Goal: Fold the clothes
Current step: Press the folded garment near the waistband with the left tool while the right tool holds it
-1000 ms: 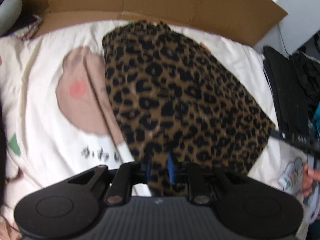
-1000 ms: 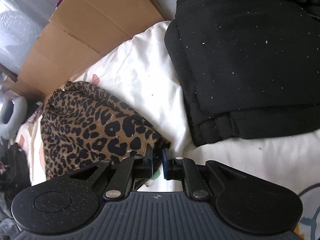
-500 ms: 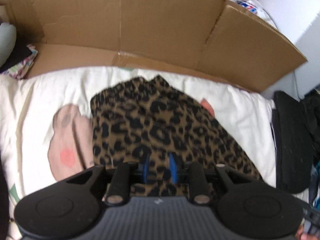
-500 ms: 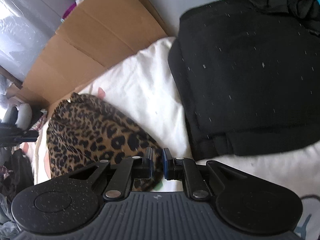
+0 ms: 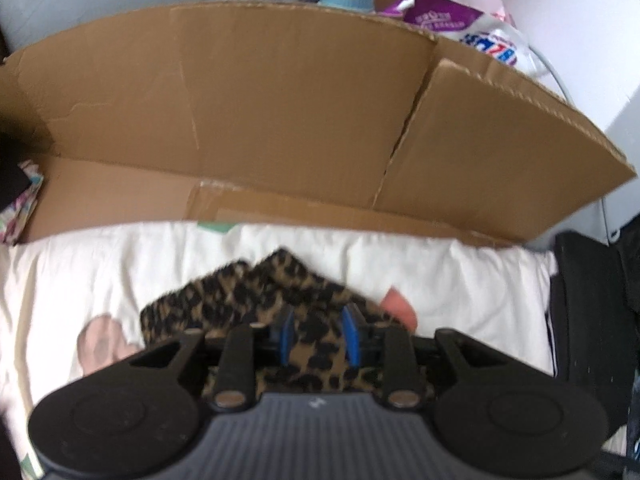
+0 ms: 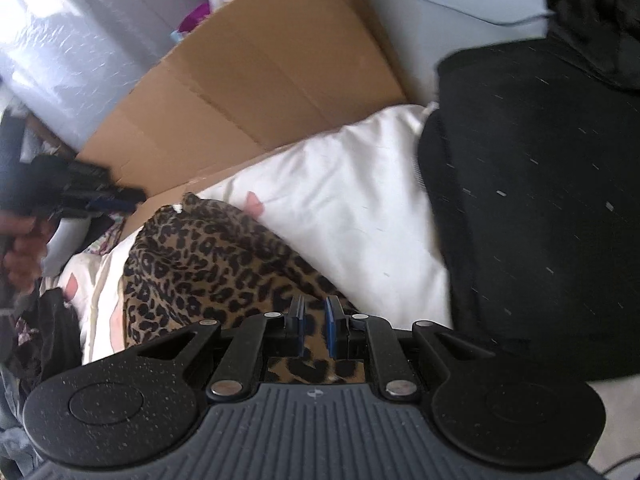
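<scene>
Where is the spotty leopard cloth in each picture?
Left wrist view: leopard cloth sits low in the middle, running down under the claw.
Right wrist view: leopard cloth sits low on the left, also reaching under that claw.
Shared landmark: the brown cardboard standing behind the white bedding.

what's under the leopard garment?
The leopard-print garment lies on a white printed sheet; pink print patches peek out beside it. Whatever sits beneath its middle is covered.

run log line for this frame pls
task: fold clothes | left gripper: over leopard-print fabric garment | right gripper: over garment | surface: white bedsheet
</scene>
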Tool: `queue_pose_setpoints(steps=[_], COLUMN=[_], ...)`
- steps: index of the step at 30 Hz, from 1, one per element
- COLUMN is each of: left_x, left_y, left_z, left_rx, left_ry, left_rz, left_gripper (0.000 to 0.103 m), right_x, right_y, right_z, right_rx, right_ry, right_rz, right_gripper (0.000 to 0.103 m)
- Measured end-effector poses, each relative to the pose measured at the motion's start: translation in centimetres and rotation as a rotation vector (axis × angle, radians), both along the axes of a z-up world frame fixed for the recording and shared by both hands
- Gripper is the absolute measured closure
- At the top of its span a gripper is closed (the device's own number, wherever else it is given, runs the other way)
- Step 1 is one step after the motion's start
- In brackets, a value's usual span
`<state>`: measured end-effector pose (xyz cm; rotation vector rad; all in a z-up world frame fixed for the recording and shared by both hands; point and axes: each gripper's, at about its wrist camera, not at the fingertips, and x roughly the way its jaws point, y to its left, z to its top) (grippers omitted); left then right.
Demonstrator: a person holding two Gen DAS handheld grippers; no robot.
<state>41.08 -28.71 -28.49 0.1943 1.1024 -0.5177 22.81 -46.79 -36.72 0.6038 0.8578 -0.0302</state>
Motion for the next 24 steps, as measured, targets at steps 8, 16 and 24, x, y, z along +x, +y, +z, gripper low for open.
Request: queue_pose_setpoints(steps=[8,16,24], left_x=[1.9,3.0,3.5], left_y=[-1.1,-2.1,-2.2], left_z=[-0.9,-2.5,-4.3], left_rx=[-0.026,0.008,0.012], left_ry=[0.010,0.039,0.125], left_rz=[0.052,0.080,0.131], left_gripper=[0.080,0.083,0.090], right_x=[2.3,4.8,6.0], right_y=[1.5,2.7,3.4], right_z=[0.5,0.0,-1.7], right_rx=[-0.047,-0.125,-0.118], right_ry=[-0.030,-0.032,-0.021], right_rz=[0.067,0.135,0.164], right_gripper=[0.093,0.093,0.093])
